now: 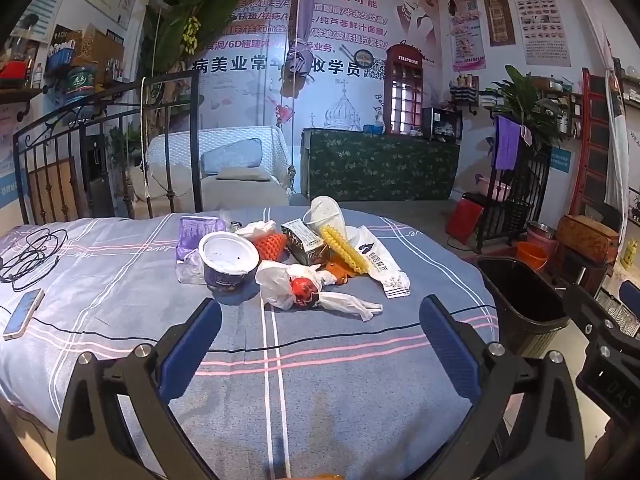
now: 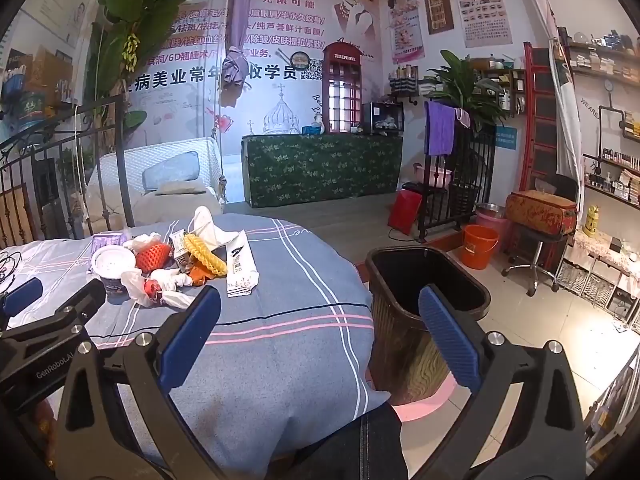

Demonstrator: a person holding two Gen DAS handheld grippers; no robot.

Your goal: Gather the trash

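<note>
Nothing is collected yet: both the left gripper (image 1: 320, 316) and right gripper (image 2: 320, 308) have fingers spread, empty. The trash pile (image 1: 296, 256) lies ahead of the left fingers, the bin (image 2: 424, 276) just beyond the right fingers; next, reach and pinch 1 piece.

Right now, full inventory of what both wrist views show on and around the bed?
instant-noodle cup: one, white and purple, left of pile
purple packet: one, behind cup
orange foam net: one, mid pile
yellow foam net: one, right of centre
carton: one, silver-grey, behind yellow net
white plastic bag: one, front, with red wrapper
white paper bag: one, pile's right edge
phone: one, bed's left
black cable: one, coiled, far left
bedspread: one, blue-grey, striped
trash bin: one, dark, floor right of bed
left tool: open, empty
right tool: open, empty
</note>
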